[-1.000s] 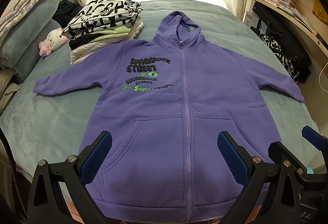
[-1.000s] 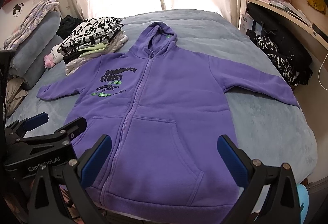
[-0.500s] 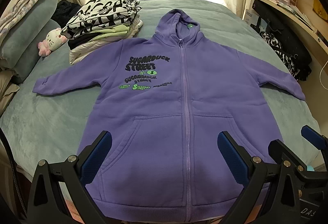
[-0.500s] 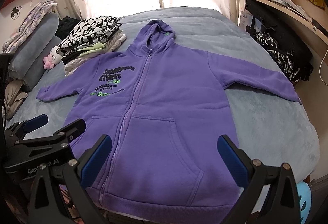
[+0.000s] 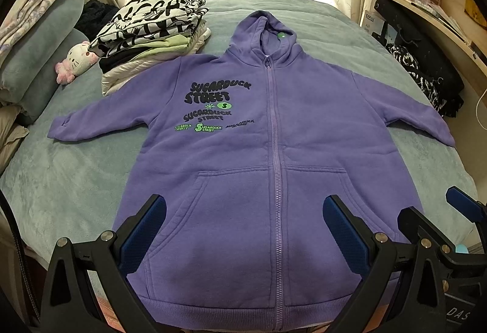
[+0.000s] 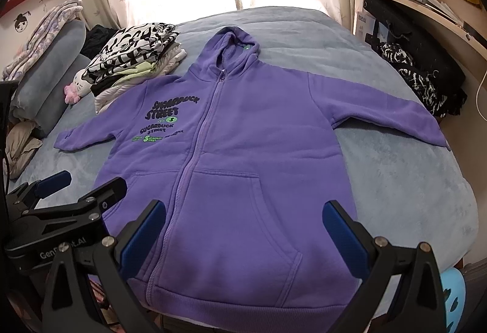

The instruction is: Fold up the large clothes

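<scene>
**Purple hoodie laid out on bed**

- Left hand-held gripper (image 5: 243, 229): jaws spread wide, holding nothing, poised over the hem.
- Right hand-held gripper (image 6: 243, 229): likewise spread and empty, above the right pocket.
- Purple zip hoodie (image 5: 274, 150): flat, front up, zipped, sleeves out to both sides, hood pointing to the window.
- Bed (image 5: 67, 174): grey-blue cover beneath the hoodie.
- Stack of folded clothes (image 5: 152, 37): at the hoodie's left shoulder, possibly touching it.
- Plush toy (image 5: 76, 59): beside the stack.
</scene>
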`<state>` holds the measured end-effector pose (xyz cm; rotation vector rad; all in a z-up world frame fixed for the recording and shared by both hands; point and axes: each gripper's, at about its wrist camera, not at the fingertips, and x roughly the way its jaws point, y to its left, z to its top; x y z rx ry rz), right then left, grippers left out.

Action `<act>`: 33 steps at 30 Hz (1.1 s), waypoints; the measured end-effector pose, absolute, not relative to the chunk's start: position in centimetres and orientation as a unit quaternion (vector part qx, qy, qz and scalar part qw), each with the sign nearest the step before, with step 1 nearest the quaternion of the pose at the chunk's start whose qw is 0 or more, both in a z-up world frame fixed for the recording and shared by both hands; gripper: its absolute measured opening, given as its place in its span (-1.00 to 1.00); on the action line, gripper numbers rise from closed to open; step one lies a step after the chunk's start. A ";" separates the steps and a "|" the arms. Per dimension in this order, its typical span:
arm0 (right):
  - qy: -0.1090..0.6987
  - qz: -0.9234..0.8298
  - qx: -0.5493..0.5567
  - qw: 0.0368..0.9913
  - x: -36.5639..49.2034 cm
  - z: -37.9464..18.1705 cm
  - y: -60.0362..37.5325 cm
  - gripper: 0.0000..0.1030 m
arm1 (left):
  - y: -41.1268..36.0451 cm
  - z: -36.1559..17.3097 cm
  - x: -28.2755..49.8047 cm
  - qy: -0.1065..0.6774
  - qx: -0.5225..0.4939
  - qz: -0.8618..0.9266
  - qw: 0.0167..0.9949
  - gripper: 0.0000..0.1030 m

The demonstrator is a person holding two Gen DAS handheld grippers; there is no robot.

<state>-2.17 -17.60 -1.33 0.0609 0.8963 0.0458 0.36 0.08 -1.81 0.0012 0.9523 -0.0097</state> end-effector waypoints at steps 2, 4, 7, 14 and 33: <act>0.434 0.022 0.031 0.900 -2.1 -1.5 -17.8 1.00 | 0.0 -1.9 0.4 0.460 0.001 -0.005 0.888 0.98; 0.434 0.022 0.032 0.900 -2.1 -1.6 -17.8 1.00 | -0.1 -1.9 0.4 0.459 0.003 -0.005 0.888 0.98; 0.435 0.023 0.033 0.900 -2.0 -1.6 -17.9 1.00 | -0.3 -1.9 0.5 0.459 0.004 -0.005 0.888 0.98; 0.434 0.036 0.046 0.899 -1.6 -1.7 -18.2 1.00 | -0.6 -1.8 1.2 0.459 0.005 -0.011 0.888 0.98; 0.299 -0.057 -0.025 0.952 2.7 5.4 -25.3 1.00 | -4.7 4.5 8.7 0.365 0.014 -0.050 0.929 0.97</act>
